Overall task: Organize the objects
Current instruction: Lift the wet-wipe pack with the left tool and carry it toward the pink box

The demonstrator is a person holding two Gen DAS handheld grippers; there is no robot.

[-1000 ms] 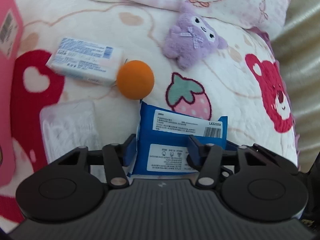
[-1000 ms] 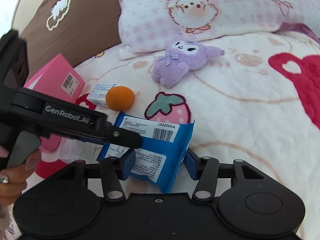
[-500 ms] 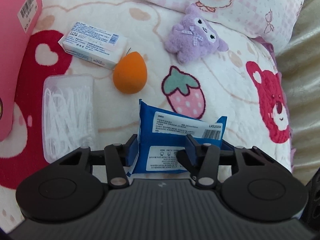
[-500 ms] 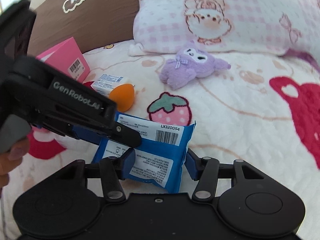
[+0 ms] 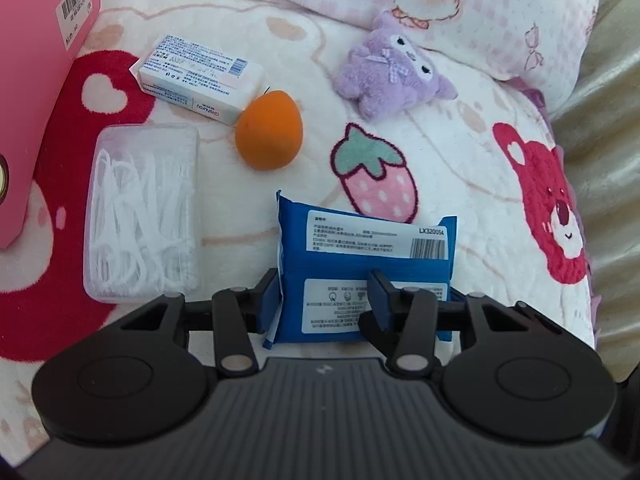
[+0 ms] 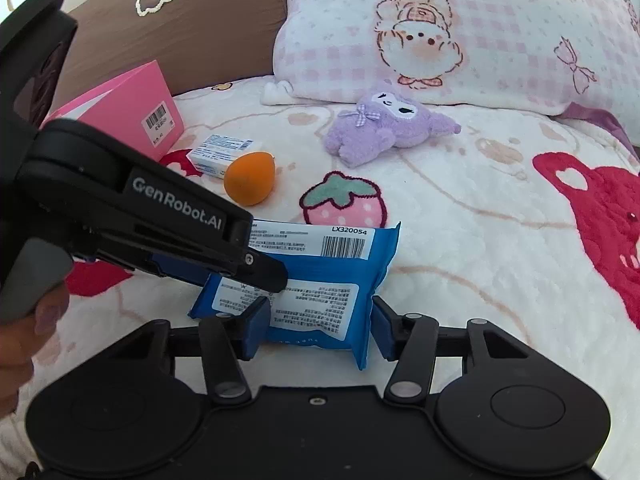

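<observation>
The blue packet (image 5: 366, 256) lies on the bed blanket (image 5: 460, 152), caught by both grippers. The left gripper (image 5: 324, 292) has its jaws closing on the packet's left half, seemingly pinching it. The right gripper (image 6: 316, 320) straddles the near end, its jaws apparently pressing both sides.

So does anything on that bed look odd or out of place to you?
One thing: both grippers are on the same blue packet. The right gripper pinches its near end, while the left gripper is closing on its left part. Nothing looks spilled or damaged; the orange sponge and purple plush simply lie loose on the blanket.
</observation>
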